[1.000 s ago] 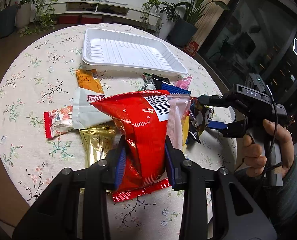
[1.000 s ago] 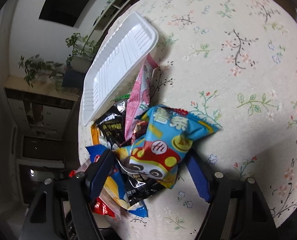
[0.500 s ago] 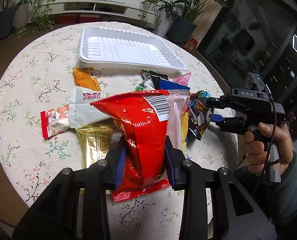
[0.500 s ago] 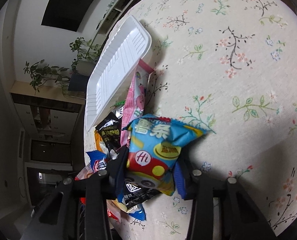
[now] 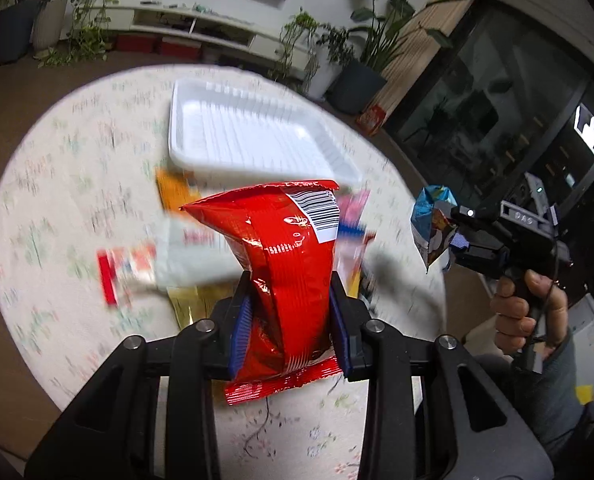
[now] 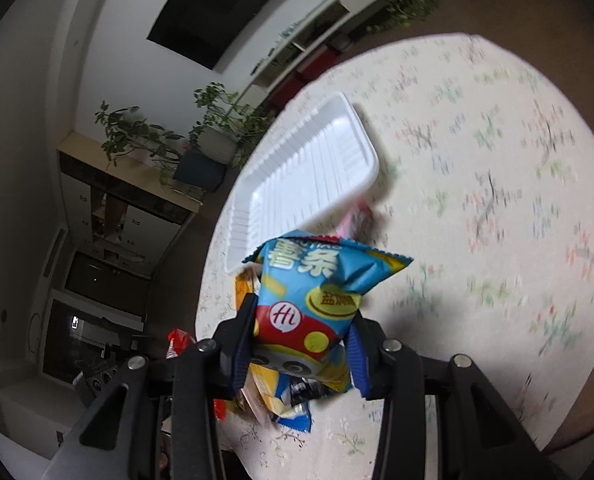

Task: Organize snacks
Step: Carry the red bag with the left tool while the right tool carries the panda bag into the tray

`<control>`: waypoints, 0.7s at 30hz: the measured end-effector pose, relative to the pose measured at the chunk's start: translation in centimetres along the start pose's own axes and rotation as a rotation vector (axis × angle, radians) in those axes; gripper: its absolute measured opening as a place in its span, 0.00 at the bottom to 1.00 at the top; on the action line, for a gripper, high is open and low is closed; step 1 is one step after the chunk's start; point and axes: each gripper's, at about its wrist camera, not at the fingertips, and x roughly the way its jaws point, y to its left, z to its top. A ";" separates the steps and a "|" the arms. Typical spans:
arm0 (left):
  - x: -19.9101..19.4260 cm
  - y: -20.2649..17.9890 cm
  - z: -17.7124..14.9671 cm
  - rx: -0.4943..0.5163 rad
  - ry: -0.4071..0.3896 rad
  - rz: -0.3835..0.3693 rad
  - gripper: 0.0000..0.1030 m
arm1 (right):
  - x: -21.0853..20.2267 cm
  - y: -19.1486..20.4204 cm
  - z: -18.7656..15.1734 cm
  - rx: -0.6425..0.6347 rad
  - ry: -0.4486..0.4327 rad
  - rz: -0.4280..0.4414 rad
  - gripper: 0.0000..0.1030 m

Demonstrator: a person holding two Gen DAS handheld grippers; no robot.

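My left gripper (image 5: 291,320) is shut on a red snack bag (image 5: 285,256) and holds it lifted above the table. My right gripper (image 6: 303,348) is shut on a blue snack bag (image 6: 313,304) with a cartoon car, also lifted; that bag shows in the left wrist view (image 5: 433,224) at the right. The white foam tray (image 5: 253,136) lies empty at the far side of the round table; it also shows in the right wrist view (image 6: 309,176). A pile of other snack packets (image 5: 169,256) lies below, blurred.
The round table has a floral cloth (image 6: 497,200). More packets (image 6: 273,400) lie under the right gripper. Potted plants (image 5: 361,48) and a low shelf stand beyond the table. A dark glass door is at the right.
Both grippers have risen from the pile with their bags. The right gripper closed on the blue bag and lifted it. The tray looks farther below.
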 end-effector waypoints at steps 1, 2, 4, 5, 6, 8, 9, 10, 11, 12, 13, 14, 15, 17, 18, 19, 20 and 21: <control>-0.3 0.1 1.3 0.012 -0.001 0.004 0.31 | -0.2 0.4 1.1 -0.010 -0.005 0.007 0.42; -0.4 0.1 2.3 0.022 0.001 0.016 0.31 | -0.3 0.6 2.2 -0.025 -0.005 0.013 0.42; -0.4 0.1 5.8 0.059 0.005 0.050 0.31 | 0.1 2.0 4.2 -0.075 -0.013 0.009 0.42; -0.2 0.1 7.0 0.073 0.007 0.058 0.31 | 0.5 2.6 5.0 -0.093 -0.015 0.002 0.42; 0.5 0.0 8.9 0.094 0.018 0.080 0.31 | 1.3 3.4 6.3 -0.117 -0.014 -0.010 0.42; 1.8 0.1 11.3 0.105 0.036 0.102 0.31 | 2.9 4.3 8.0 -0.129 0.003 -0.009 0.42; 3.1 0.3 12.8 0.103 0.056 0.104 0.31 | 4.4 4.5 9.2 -0.127 0.018 -0.012 0.42; 4.3 0.5 14.1 0.098 0.077 0.111 0.31 | 5.4 4.6 9.8 -0.125 0.031 -0.021 0.42; 5.4 0.5 14.9 0.097 0.095 0.126 0.31 | 7.1 4.5 10.7 -0.124 0.051 -0.038 0.42; 6.7 0.6 15.7 0.102 0.116 0.149 0.31 | 8.2 4.3 11.1 -0.125 0.064 -0.056 0.42; 8.5 0.6 16.5 0.112 0.143 0.180 0.31 | 9.6 3.9 11.5 -0.125 0.075 -0.083 0.42; 9.7 0.6 17.0 0.116 0.162 0.195 0.31 | 11.0 3.5 11.9 -0.126 0.091 -0.115 0.42; 11.4 0.5 17.4 0.123 0.194 0.216 0.31 | 12.2 3.1 12.2 -0.124 0.106 -0.138 0.42; 14.5 -0.2 17.5 0.138 0.228 0.246 0.31 | 14.3 2.4 12.7 -0.129 0.140 -0.188 0.42; 15.8 -0.2 17.5 0.146 0.249 0.269 0.31 | 15.0 1.8 12.7 -0.133 0.152 -0.216 0.42; 16.8 -0.2 17.4 0.148 0.264 0.281 0.31 | 15.5 1.5 12.8 -0.138 0.161 -0.229 0.42; 17.6 -0.1 17.4 0.146 0.271 0.283 0.31 | 16.0 1.2 12.8 -0.141 0.170 -0.239 0.42; 18.5 0.0 17.3 0.141 0.282 0.282 0.31 | 16.4 0.9 12.8 -0.145 0.174 -0.254 0.42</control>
